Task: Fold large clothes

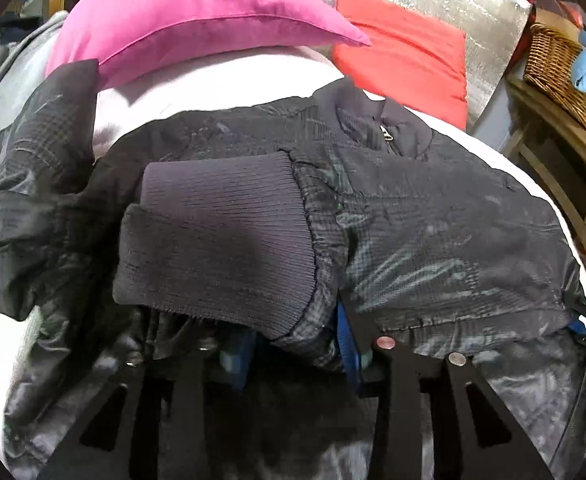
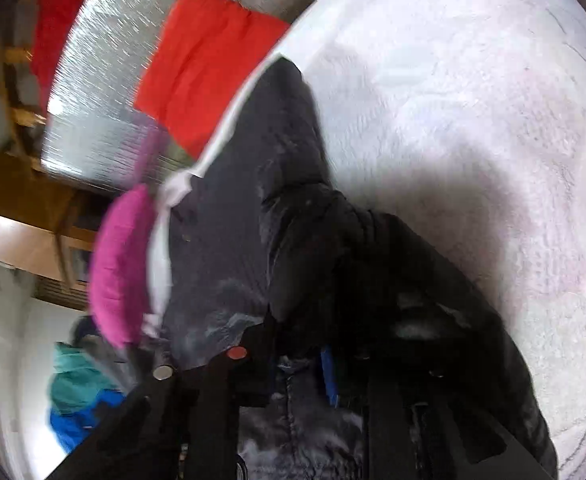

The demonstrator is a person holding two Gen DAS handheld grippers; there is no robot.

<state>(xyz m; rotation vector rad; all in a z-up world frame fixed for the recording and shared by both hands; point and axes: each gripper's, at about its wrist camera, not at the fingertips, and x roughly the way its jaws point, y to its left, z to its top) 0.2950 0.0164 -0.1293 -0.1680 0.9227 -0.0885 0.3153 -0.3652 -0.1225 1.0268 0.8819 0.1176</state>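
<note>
Jacket (image 1: 433,216) fabric, dark and shiny, lies spread across the white bed (image 1: 221,76), its long axis running side to side in the left wrist view, collar and zip toward the far side near the pink pillow (image 1: 181,12). Directly ahead of the left gripper (image 1: 289,344) a ribbed cuff (image 1: 217,232) is draped over the fingers, jaws partly closed with cloth bunched between them. The right gripper (image 2: 305,364) sits at the jacket's other end, jaws likewise narrowed with dark fabric between them, though blur leaves a firm pinch uncertain.
</note>
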